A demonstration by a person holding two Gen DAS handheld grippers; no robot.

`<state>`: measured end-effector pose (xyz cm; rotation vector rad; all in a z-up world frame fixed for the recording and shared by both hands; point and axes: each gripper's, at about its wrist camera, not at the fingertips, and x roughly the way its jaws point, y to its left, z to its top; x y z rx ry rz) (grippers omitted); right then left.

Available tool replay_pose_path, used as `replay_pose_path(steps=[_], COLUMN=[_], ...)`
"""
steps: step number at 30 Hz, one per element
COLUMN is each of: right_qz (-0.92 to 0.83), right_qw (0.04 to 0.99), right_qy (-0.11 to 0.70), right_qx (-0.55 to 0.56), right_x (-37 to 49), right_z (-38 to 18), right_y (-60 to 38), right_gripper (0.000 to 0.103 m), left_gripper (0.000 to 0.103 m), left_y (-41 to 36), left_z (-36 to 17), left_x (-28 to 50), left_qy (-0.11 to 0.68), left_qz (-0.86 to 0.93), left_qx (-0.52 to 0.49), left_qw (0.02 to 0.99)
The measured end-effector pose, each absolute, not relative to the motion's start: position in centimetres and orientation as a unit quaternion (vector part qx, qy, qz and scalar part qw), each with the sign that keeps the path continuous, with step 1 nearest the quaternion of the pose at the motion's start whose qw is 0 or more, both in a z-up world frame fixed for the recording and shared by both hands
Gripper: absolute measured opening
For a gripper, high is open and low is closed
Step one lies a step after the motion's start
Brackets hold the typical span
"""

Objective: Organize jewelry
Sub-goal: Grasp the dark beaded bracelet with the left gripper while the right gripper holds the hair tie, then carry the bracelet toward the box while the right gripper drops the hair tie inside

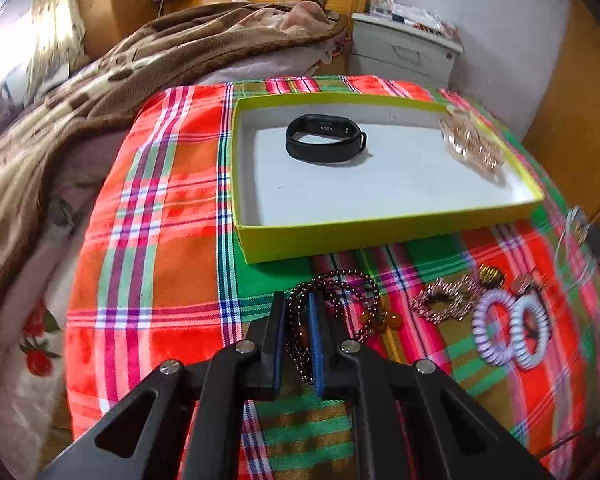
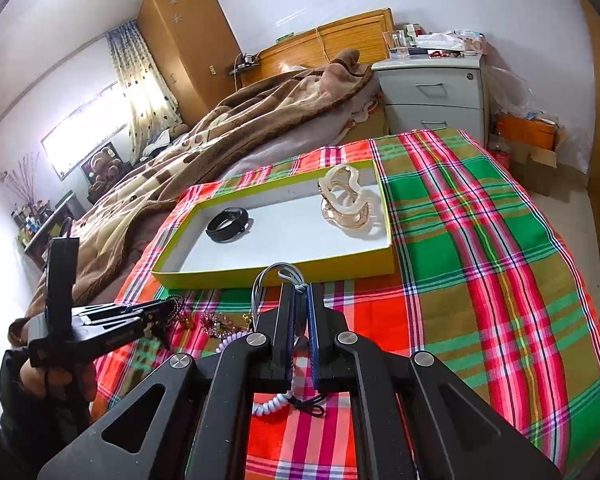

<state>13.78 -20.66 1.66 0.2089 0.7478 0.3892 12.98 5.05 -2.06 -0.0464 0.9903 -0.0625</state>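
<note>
The left gripper (image 1: 297, 300) tilts steeply down over the plaid cloth (image 1: 172, 208), its black arms converging on blue-padded jaws that are pressed onto a strand of the dark bead necklace (image 1: 340, 292); the rest of its small round glossy beads, with a few amber ones, loops on the cloth just beyond. In the right wrist view a hand (image 2: 56, 380) grips that tool's handle low at the left edge. The right gripper (image 2: 300, 292) slants down more gently, jaws pinched on a thin grey cord loop (image 2: 276, 272) that arches above the fingertips; a white coiled hair tie (image 2: 270, 402) lies on the cloth beneath it. Ahead sits the shallow yellow-green box lid (image 1: 340, 232) with a white matte floor, holding a smooth black wristband (image 1: 326, 140) and a glossy, translucent golden hair claw (image 2: 348, 204). Near the necklace lie a sparkly openwork brooch (image 1: 446, 298) and two spiral hair ties (image 1: 510, 328), ribbed and pale, touching each other.
</note>
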Motion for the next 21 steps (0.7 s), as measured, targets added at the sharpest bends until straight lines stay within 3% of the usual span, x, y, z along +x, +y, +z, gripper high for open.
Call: replay_pose_path(steps=[21], right_qz=[0.186], right_qw=[0.915], right_qy=[0.345], right_qx=[0.092], right_x=[13.1], right_z=[2.9], right_y=[-19.8], right_gripper=[0.006], left_gripper=[0.007], left_y=[6.3], left_z=[3.7], left_x=[9.9], left_qy=[0.382], left_qz=[-0.054], left_qx=[-0.066], left_qw=[0.92])
